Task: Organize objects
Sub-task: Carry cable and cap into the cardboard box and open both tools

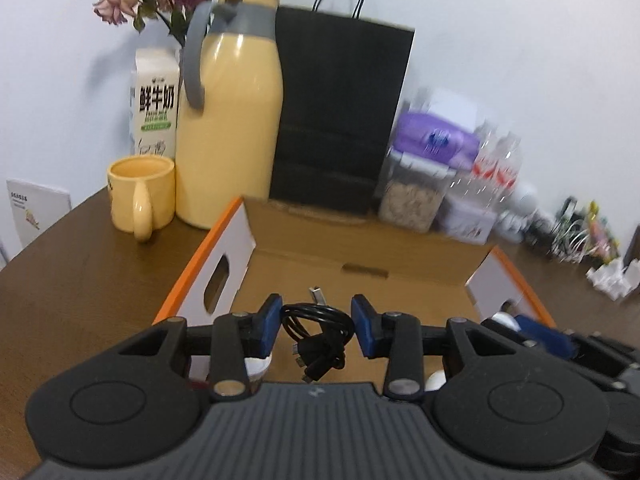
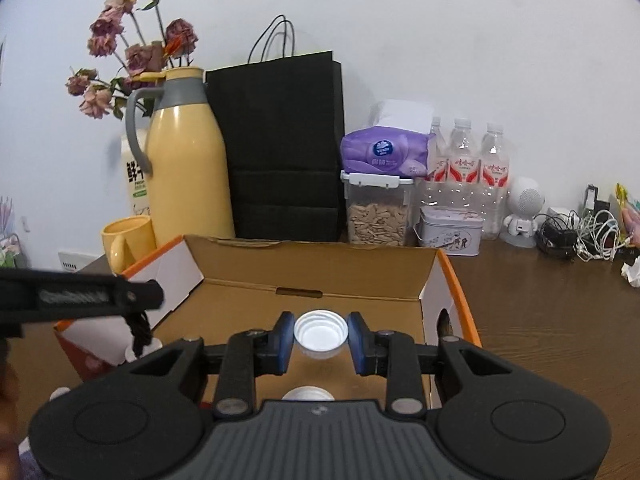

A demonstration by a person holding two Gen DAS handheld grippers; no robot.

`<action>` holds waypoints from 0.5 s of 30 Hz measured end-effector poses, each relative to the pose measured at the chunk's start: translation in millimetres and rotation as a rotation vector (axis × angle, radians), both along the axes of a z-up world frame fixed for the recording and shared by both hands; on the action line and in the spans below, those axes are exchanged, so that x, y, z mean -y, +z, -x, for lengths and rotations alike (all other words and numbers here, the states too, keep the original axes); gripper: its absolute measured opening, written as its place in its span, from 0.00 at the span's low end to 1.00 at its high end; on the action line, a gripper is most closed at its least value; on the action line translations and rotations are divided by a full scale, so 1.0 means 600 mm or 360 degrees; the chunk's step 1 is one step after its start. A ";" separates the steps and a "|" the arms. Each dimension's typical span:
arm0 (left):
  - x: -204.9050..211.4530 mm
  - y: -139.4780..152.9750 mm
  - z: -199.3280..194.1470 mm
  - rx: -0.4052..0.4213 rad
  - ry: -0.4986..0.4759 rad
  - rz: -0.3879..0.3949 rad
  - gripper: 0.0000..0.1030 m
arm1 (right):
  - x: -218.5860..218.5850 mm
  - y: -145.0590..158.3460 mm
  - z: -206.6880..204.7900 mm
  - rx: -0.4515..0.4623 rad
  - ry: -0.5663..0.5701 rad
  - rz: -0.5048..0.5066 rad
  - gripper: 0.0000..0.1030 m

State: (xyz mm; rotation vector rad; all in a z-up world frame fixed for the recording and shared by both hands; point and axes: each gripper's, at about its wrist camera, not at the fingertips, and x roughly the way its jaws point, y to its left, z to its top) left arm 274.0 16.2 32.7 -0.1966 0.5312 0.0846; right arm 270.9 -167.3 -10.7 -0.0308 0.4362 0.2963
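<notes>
Brown wooden tabletop (image 2: 560, 320) against a pale wall; items listed by clock position around the open cardboard box (image 2: 312, 276), which has orange outer edges and white side flaps.

Box, centre: open top, bare brown floor visible.

Left gripper (image 1: 316, 330): over the box, blue pads holding a coiled black USB cable (image 1: 320, 336) between them; the coil hangs down from the pads. In the right wrist view the cable dangles at 9 o'clock of the box.

Right gripper (image 2: 320, 338): over the box, pads clamped on a white bottle cap (image 2: 320, 334), open side up. A second white cap (image 2: 308, 393) lies below it on the box floor.

11 o'clock: yellow mug (image 1: 140, 196), yellow thermos jug (image 1: 230, 120) with grey handle, milk carton (image 1: 154, 104), dried pink flowers (image 2: 132, 48).

12 o'clock: black paper bag (image 2: 280, 144), upright, just behind the box.

1 o'clock: clear container of seeds (image 2: 376, 208) with a purple tissue pack (image 2: 386, 152) on top; small tin (image 2: 450, 230); three water bottles (image 2: 464, 164).

2 o'clock: white robot-shaped figure (image 2: 522, 212), tangle of cables (image 2: 580, 236).
</notes>
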 end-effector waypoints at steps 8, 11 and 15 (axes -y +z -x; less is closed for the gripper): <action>0.019 -0.011 0.015 0.0027 0.0018 -0.0086 0.62 | -0.004 0.000 0.008 -0.0005 0.0005 0.0019 0.29; 0.018 -0.004 0.026 0.0093 0.0035 -0.0093 0.79 | -0.007 0.001 0.010 0.0004 0.0002 0.0035 0.51; 0.021 0.004 0.042 0.0197 0.0059 -0.0102 1.00 | -0.009 0.004 0.017 0.0046 -0.0040 0.0055 0.88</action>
